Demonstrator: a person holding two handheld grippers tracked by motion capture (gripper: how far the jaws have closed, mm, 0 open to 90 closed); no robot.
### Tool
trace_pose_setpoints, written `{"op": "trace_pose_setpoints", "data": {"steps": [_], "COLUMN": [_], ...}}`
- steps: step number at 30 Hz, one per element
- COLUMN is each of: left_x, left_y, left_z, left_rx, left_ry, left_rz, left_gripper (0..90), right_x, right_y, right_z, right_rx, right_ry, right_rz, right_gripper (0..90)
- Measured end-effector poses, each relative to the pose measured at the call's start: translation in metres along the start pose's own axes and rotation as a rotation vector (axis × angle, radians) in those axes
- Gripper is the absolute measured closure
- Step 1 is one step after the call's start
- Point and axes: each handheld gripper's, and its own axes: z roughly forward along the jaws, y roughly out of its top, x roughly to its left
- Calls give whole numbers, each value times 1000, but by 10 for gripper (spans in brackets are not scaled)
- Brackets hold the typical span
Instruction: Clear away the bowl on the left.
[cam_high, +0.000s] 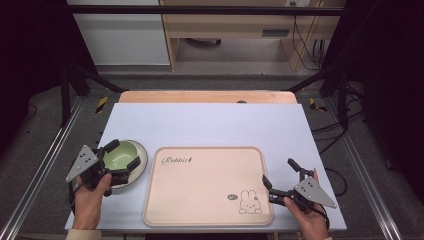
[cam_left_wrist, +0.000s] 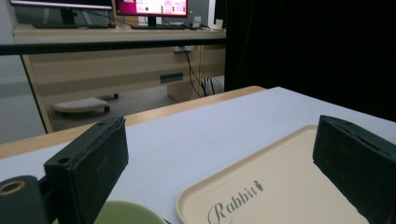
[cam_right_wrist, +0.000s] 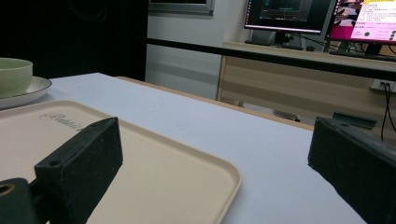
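Note:
A pale green bowl (cam_high: 120, 149) stands on a white plate (cam_high: 142, 160) at the table's left. My left gripper (cam_high: 121, 155) is open, one jaw on each side of the bowl. The bowl's rim (cam_left_wrist: 126, 213) shows low between those jaws in the left gripper view. Beside the plate lies a beige tray (cam_high: 200, 192) with "Rabbit" lettering and a rabbit drawing (cam_high: 250, 202). My right gripper (cam_high: 278, 171) is open at the tray's right edge with nothing between its jaws. The right gripper view looks over the tray (cam_right_wrist: 154, 177) toward the bowl (cam_right_wrist: 14, 74) and plate (cam_right_wrist: 29, 90).
The white tabletop (cam_high: 210, 125) stretches bare behind the tray, ending at a wooden strip (cam_high: 205, 96). Black frame bars (cam_high: 75, 85) stand at the table's far corners. A desk with monitors (cam_right_wrist: 322, 18) lies beyond the table.

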Motion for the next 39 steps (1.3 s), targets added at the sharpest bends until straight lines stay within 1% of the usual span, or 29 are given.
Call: {"op": "trace_pose_setpoints", "data": {"steps": [1, 3, 4, 5, 6, 8, 9, 11, 12, 13, 14, 15, 16, 18, 19, 21, 22, 24, 25, 26, 27, 28, 29, 31, 32, 33, 36, 38, 39], "left_x": [3, 5, 7, 9, 9, 10, 11, 12, 13, 14, 14, 14, 16, 16, 18, 22, 23, 27, 29, 32, 35, 35, 36, 39, 40, 41, 46, 50, 52], "left_y": [2, 3, 5, 7, 7, 10, 11, 13, 15, 17, 17, 19, 20, 20, 21, 20, 21, 21, 21, 21, 20, 20, 20, 19, 18, 17, 14, 11, 9], "left_z": [-4, -5, -6, -7, -7, -12, -14, -15, -15, -16, -16, -17, -18, -18, -17, -16, -15, -13, -13, -13, -12, -12, -12, -12, -11, -10, -5, -2, 0], "left_rx": [-23, -33, -30, -15, -15, 6, 11, 28, 43, 72, 72, 78, 93, 103, 122, 139, 146, 180, 188, 200, 213, 213, 224, 244, 252, 265, 310, 346, 354], "left_ry": [10, 14, 20, 42, 42, 78, 95, 120, 142, 184, 184, 198, 209, 217, 231, 260, 264, 268, 281, 288, 286, 286, 286, 293, 294, 291, 296, 299, 297], "left_rz": [-13, -20, -18, -11, -11, 9, 11, 23, 28, 38, 38, 32, 31, 26, 21, 14, 12, 13, 15, 10, -14, -14, -18, -13, -18, -15, 3, 5, -6], "left_gripper": [36, 37, 37, 38, 39, 39, 40, 41, 42, 52, 54, 53, 53, 53, 55, 57, 56, 56, 60, 63, 63, 64, 65, 70, 70, 70, 70, 71, 71], "right_x": [0, 1, 1, 0, 0, 0, 0, 0, 1, 1, 1, 2, 2, 2, 1, 1, 0, 0, 0, -1, 0, 0, 0, 2, 2, 3, 5, 6, 6], "right_y": [0, -1, -1, -2, -2, -3, -3, -3, -3, -2, -2, -2, -1, -1, -1, -2, -2, -3, -4, -4, -5, -5, -4, -4, -4, -3, -3, -3, -3], "right_z": [0, 1, 1, 3, 3, 5, 6, 7, 7, 7, 7, 6, 6, 5, 5, 5, 5, 5, 6, 8, 9, 11, 11, 12, 12, 12, 12, 11, 11], "right_rx": [6, 4, 4, 13, 13, 16, 19, 22, 25, 24, 24, 24, 27, 27, 25, 25, 26, 28, 38, 38, 42, 42, 43, 46, 46, 47, 51, 56, 56], "right_ry": [-1, -1, -1, -3, -3, 0, 2, 2, 3, 6, 6, 11, 11, 12, 11, 8, 8, 5, 5, 4, 4, 5, 6, 6, 6, 7, 12, 16, 16], "right_rz": [-6, -7, -7, -2, -2, -4, -6, 0, -3, -5, -5, -12, -11, -11, -13, -7, -7, -6, 3, 1, 0, -3, -4, -6, -6, -10, -13, -16, -15], "right_gripper": [32, 32, 32, 32, 32, 32, 32, 32, 32, 32, 32, 31, 30, 30, 30, 30, 29, 29, 29, 29, 29, 29, 29, 29, 29, 29, 28, 26, 26]}}
